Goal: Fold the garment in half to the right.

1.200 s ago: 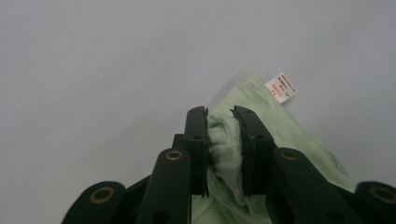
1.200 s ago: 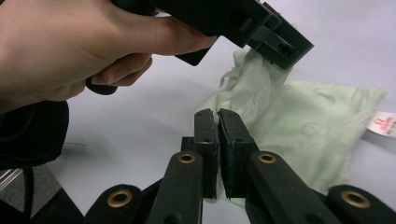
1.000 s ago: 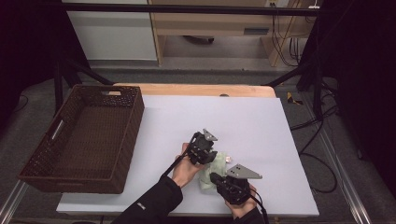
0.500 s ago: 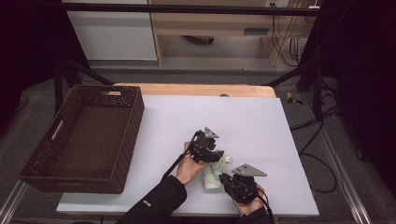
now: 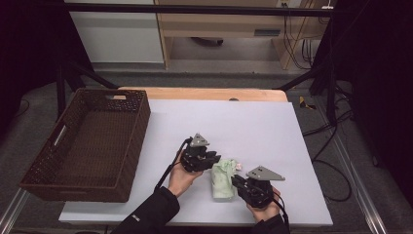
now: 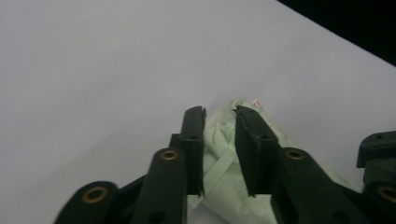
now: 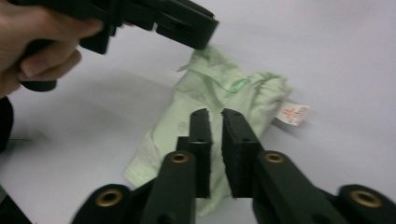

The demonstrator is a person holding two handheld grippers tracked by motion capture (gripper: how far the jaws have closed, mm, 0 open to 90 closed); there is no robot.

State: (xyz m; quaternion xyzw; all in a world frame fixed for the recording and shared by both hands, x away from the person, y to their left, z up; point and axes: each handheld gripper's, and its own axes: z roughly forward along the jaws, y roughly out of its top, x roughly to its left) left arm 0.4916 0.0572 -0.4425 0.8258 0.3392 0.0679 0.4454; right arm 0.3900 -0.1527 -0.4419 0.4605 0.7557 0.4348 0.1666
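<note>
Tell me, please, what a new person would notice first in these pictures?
First, the pale green folded cloth on the white table, near the front edge, with a small white tag at one end. The left tool and right tool flank it, jaws slightly apart. A dark wicker basket sits at the table's left.

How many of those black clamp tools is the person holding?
2. The left hand-held gripper sits at the light green cloth's far left edge; the right hand-held gripper is at its near right side.
</note>
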